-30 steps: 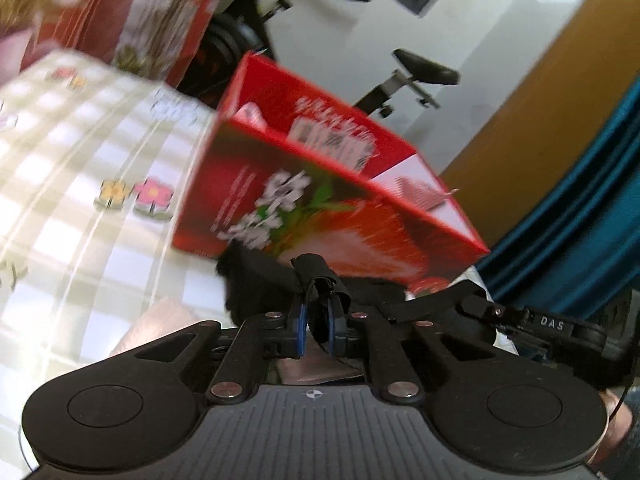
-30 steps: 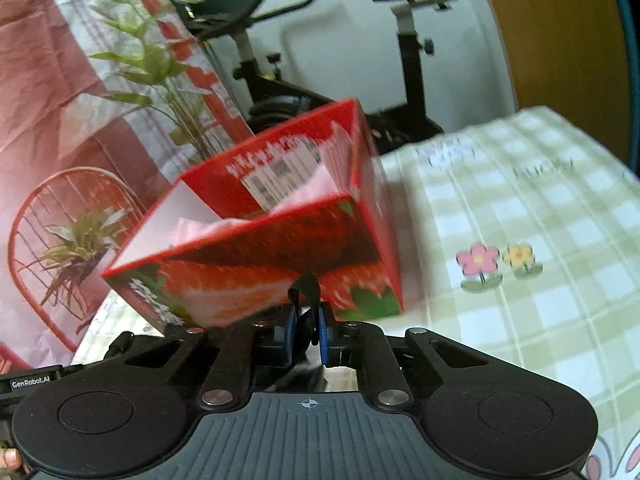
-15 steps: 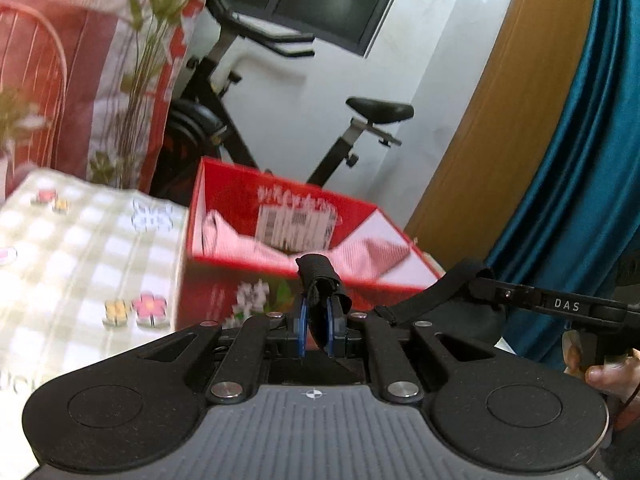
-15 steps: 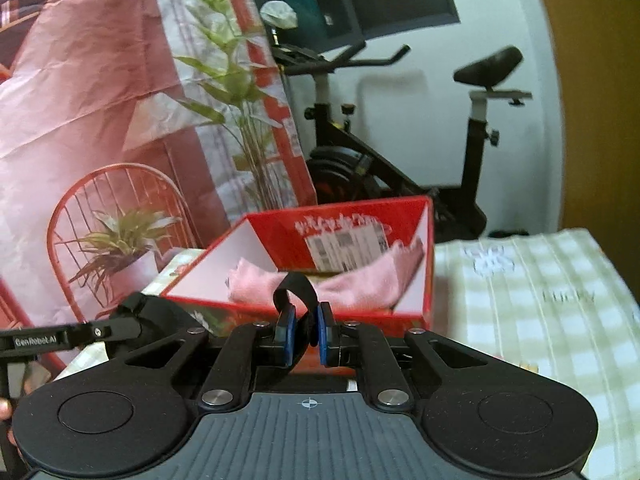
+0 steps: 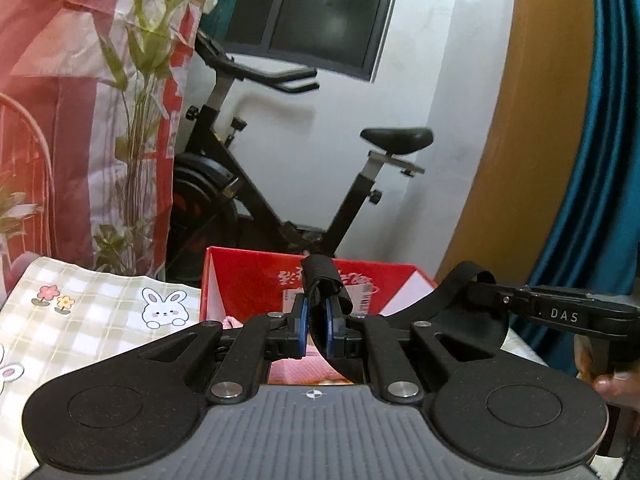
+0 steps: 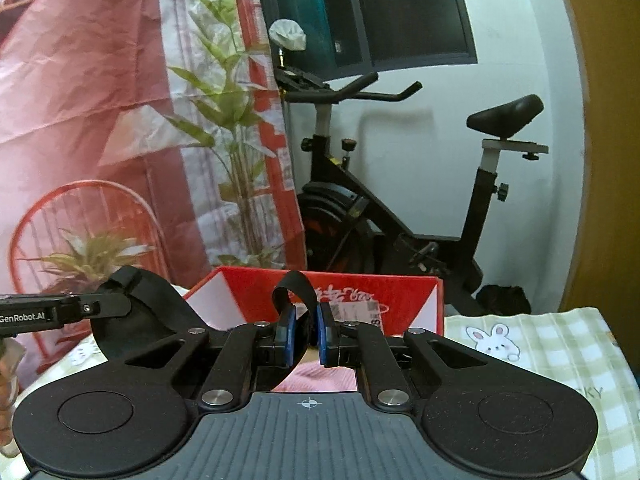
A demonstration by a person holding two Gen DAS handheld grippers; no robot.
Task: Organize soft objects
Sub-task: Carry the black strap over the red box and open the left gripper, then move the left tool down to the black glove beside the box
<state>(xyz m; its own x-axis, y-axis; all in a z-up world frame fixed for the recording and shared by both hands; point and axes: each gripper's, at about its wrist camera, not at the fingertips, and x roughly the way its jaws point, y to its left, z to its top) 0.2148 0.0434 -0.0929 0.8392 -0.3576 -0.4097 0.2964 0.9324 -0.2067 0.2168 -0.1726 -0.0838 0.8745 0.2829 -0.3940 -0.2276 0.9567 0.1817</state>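
Black soft fabric piece (image 5: 320, 280), a strap-like fold, is pinched in both tools at once; left gripper (image 5: 315, 328) has its blue pads closed on one end of it, the fabric standing up above the fingertips as a rolled tab; right gripper (image 6: 305, 334) has its blue pads drawn in on the other end (image 6: 294, 286), which rises there as a loop, though a narrow gap shows between those pads; the rest of the black fabric sags between the two tools, visible as a dark curve beside each gripper body; held fabric hangs above the open red cardboard box (image 5: 256, 280), just in front of its printed back wall; pink knitted cloth (image 6: 320, 378) lies inside the box, seen below the fingertips in both wrist views; box sits on the green-and-white checked tablecloth with rabbit and flower prints (image 5: 96, 320); black exercise bike (image 6: 400, 216) stands behind the table, against the white wall.
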